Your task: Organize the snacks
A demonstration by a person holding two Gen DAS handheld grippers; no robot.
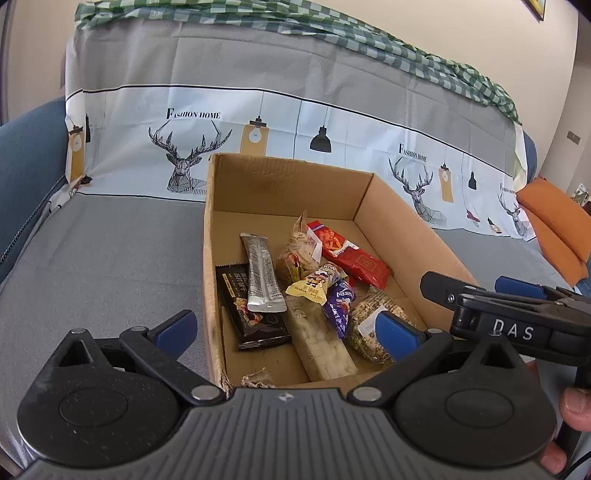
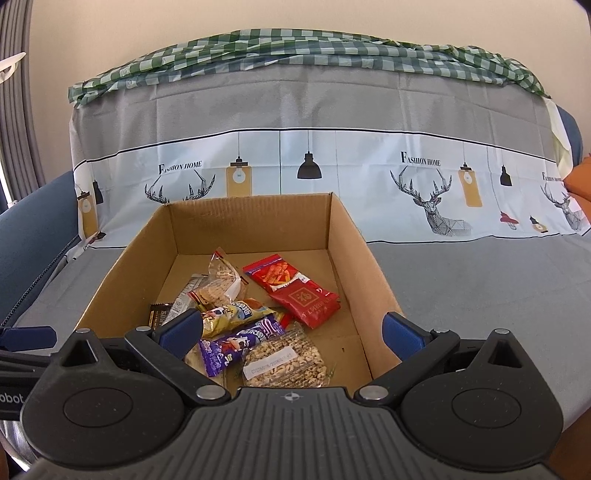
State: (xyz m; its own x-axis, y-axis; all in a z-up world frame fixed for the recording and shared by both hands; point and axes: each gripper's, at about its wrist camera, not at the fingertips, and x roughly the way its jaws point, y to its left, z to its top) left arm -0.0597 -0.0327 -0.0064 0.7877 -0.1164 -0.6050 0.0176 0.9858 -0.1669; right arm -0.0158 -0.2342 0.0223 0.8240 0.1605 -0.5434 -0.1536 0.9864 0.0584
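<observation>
Cardboard box (image 2: 347,236), open-topped, resting on a grey-covered sofa seat (image 1: 110,258). Inside, heaped toward the near end: red packets (image 2: 295,291), purple wrapper (image 2: 240,341), yellow pack (image 2: 231,315), clear bag of nuts (image 2: 288,363), silver sachet (image 1: 262,273), black bar (image 1: 251,314). Left gripper (image 1: 284,328) spread wide, straddling the box's near left wall, holding nothing. Right gripper (image 2: 291,332) likewise spread and empty, over the near edge. Behind, deer-printed cover (image 2: 369,166), green checked cloth (image 2: 295,48) on the backrest, orange cushion (image 1: 554,218), cream wall (image 2: 295,14).
</observation>
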